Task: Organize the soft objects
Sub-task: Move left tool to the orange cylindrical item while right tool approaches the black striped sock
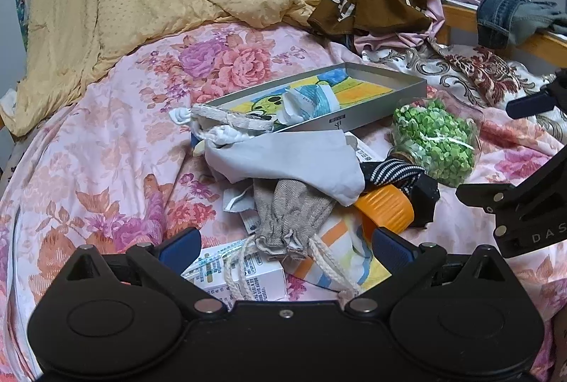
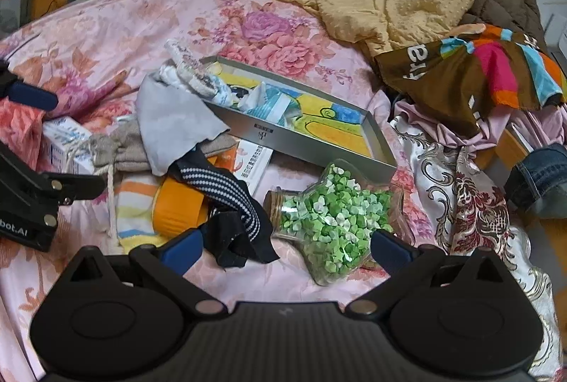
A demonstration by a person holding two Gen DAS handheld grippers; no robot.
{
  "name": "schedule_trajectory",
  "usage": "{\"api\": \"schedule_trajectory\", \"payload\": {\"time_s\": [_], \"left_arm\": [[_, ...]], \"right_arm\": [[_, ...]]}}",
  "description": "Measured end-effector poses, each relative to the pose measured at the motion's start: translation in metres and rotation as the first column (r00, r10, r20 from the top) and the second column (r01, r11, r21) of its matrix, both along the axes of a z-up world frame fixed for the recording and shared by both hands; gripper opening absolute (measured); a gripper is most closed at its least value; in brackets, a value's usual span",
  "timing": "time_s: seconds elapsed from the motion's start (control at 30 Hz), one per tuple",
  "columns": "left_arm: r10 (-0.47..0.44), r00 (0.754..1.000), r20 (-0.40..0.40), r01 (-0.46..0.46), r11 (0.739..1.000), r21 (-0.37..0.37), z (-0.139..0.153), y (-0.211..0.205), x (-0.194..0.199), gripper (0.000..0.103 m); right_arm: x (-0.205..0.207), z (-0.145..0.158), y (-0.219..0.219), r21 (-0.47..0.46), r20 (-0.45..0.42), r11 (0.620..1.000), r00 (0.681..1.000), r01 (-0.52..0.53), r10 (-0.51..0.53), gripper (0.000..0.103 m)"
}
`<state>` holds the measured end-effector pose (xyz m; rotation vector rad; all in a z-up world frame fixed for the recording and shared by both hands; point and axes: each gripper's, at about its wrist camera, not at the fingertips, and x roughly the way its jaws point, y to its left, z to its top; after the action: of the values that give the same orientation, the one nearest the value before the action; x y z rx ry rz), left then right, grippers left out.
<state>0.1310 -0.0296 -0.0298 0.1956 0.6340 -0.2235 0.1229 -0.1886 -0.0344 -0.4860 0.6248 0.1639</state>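
Only the right claw (image 2: pixel 285 249), spread empty, shows the jar's (image 2: pixel 329 219) cork; left claw (image 1: pixel 285 249) likewise apart.

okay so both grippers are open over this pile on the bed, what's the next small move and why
Probably ease the left gripper forward and close on the beige drawstring pouch. Its jaws are open with the pouch's gathered neck lying between the fingers, and nothing covers that end. The right gripper faces a glass jar of green paper stars, which isn't soft.

The letters "DAS" are seen in white on the black right gripper (image 1: pixel 524 222). "bot.AI" is seen on the left gripper (image 2: pixel 24 204). "fra" is printed on the brown colorful cloth (image 2: pixel 446 77).
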Motion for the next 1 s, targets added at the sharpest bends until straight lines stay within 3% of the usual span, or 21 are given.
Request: {"api": "schedule_trajectory", "payload": {"time_s": [0.27, 0.47, 0.6, 0.73, 1.0], "left_arm": [[-0.043, 0.999, 0.002, 0.043, 0.998, 0.046, -0.004, -0.009, 0.001, 0.102], [-0.101, 0.995, -0.011, 0.102, 0.99, 0.1, -0.011, -0.022, 0.003, 0.102], [-0.154, 0.988, 0.016, 0.149, 0.976, 0.16, -0.016, -0.032, 0.0, 0.102], [-0.252, 0.966, 0.059, 0.228, 0.935, 0.273, -0.023, -0.047, -0.007, 0.102], [-0.423, 0.902, 0.089, 0.34, 0.822, 0.457, -0.047, -0.076, -0.015, 0.102]], "right_arm": [[0.001, -0.013, 0.003, -0.132, -0.036, 0.981, 0.99, -0.139, 0.135, 0.103], [-0.002, -0.033, 0.005, -0.301, -0.044, 0.911, 0.959, -0.282, 0.282, 0.103], [0.001, -0.044, 0.005, -0.353, -0.041, 0.875, 0.94, -0.331, 0.339, 0.103], [0.002, -0.052, 0.006, -0.372, -0.03, 0.847, 0.917, -0.379, 0.397, 0.103], [0.007, -0.071, 0.015, -0.459, -0.007, 0.767, 0.865, -0.448, 0.502, 0.102]]}}
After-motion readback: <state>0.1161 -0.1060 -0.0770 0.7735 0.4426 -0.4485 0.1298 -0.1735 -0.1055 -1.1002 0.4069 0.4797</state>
